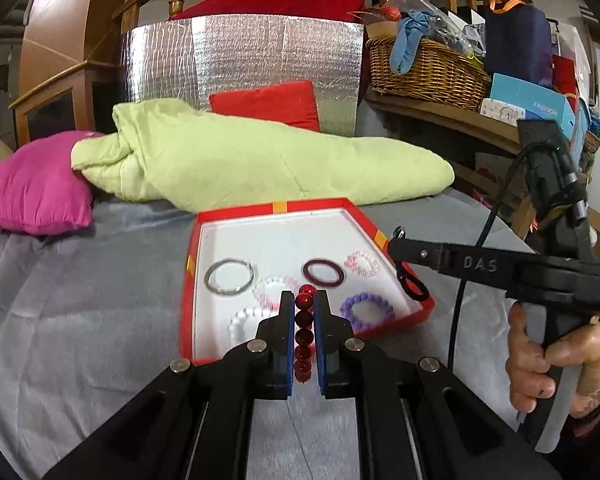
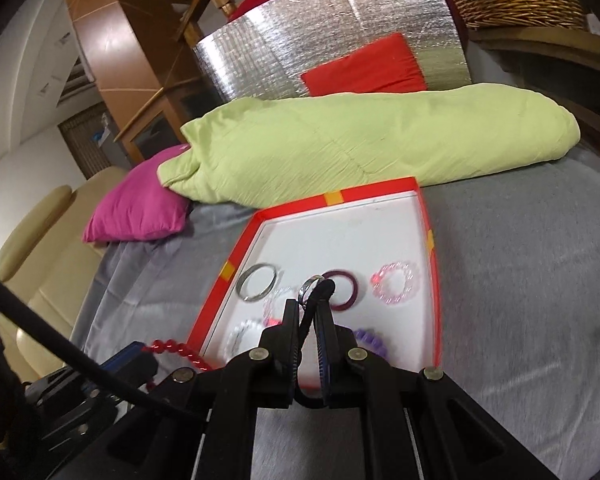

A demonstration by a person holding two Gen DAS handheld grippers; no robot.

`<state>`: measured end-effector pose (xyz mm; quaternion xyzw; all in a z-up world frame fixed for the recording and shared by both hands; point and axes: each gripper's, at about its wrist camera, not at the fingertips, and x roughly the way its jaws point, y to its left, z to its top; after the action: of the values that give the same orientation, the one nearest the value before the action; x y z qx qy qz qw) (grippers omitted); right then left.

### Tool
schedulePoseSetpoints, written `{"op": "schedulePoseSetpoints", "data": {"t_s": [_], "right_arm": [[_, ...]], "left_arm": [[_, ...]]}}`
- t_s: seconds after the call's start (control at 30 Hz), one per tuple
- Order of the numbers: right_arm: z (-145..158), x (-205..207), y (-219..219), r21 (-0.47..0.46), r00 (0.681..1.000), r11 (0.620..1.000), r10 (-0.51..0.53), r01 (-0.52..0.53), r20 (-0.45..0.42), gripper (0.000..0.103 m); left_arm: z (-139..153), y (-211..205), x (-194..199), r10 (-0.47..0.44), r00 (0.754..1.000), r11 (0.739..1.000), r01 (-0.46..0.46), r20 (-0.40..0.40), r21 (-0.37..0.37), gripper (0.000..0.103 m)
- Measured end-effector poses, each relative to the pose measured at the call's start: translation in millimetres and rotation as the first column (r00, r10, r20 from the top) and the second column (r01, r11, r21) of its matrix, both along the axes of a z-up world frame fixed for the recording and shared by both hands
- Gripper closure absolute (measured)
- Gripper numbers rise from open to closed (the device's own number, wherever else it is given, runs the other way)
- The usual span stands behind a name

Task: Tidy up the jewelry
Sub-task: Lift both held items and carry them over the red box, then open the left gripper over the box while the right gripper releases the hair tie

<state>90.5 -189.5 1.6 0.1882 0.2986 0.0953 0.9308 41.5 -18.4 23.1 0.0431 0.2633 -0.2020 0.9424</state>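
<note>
A red-rimmed white tray (image 1: 276, 212) (image 2: 340, 200) lies on the grey bedspread. In it are a silver bangle (image 1: 230, 277) (image 2: 258, 281), a maroon bangle (image 1: 324, 273) (image 2: 350, 284), a pink beaded bracelet (image 1: 362, 262) (image 2: 394, 282), a purple one (image 1: 366, 308) (image 2: 370, 338) and a clear beaded one (image 1: 246, 320) (image 2: 244, 334). My left gripper (image 1: 303, 304) is shut on a red beaded bracelet (image 1: 304, 334) (image 2: 178, 350) at the tray's near edge. My right gripper (image 2: 308, 308) (image 1: 398, 252) is shut on a black cord bracelet (image 2: 320, 294) (image 1: 412, 284) over the tray.
A green quilt (image 1: 260, 164) (image 2: 372, 140) lies just behind the tray, with a magenta pillow (image 1: 36, 188) (image 2: 140, 204) at its left and a red cushion (image 1: 272, 104) against a silver foil panel (image 1: 240, 56). A wicker basket (image 1: 424, 68) stands on a shelf at the right.
</note>
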Motion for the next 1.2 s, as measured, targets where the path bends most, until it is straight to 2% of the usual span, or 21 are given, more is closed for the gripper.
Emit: {"op": "schedulePoseSetpoints", "data": {"t_s": [0.1,0.27,0.5,0.67,1.0,1.03,1.17,1.2], "right_arm": [[-1,8,-10,0.029,1.000,0.999,-0.013,0.013,-0.011,0.093],[-8,26,-17,0.061,0.999,0.998,-0.013,0.015,-0.037,0.093],[-26,49,-9,0.045,0.994,0.999,0.006,-0.001,-0.110,0.093],[-34,57,-7,0.021,0.992,1.000,-0.003,0.005,-0.127,0.093],[-46,71,-19,0.029,0.983,0.998,-0.051,0.058,-0.178,0.090],[-45,70,-19,0.030,0.983,0.998,-0.053,0.059,-0.177,0.090],[-40,66,-19,0.016,0.984,0.998,-0.065,0.069,-0.167,0.090],[-38,65,-20,0.016,0.984,0.997,-0.066,0.070,-0.165,0.090]], "left_arm": [[6,-7,13,0.008,1.000,1.000,-0.008,0.014,0.016,0.093],[9,-16,48,-0.022,1.000,1.000,0.022,-0.015,-0.023,0.093],[-27,-23,89,-0.032,0.987,0.997,0.020,-0.157,-0.080,0.093],[-38,-29,97,-0.056,0.979,0.995,0.039,-0.194,-0.094,0.093],[-45,-35,96,-0.031,0.980,0.999,0.027,-0.198,-0.023,0.093],[-45,-35,96,-0.028,0.980,1.000,0.026,-0.195,-0.015,0.088],[-44,-37,90,0.003,0.987,0.999,0.003,-0.159,0.040,0.054],[-43,-37,88,0.006,0.989,0.999,0.001,-0.149,0.050,0.053]]}}
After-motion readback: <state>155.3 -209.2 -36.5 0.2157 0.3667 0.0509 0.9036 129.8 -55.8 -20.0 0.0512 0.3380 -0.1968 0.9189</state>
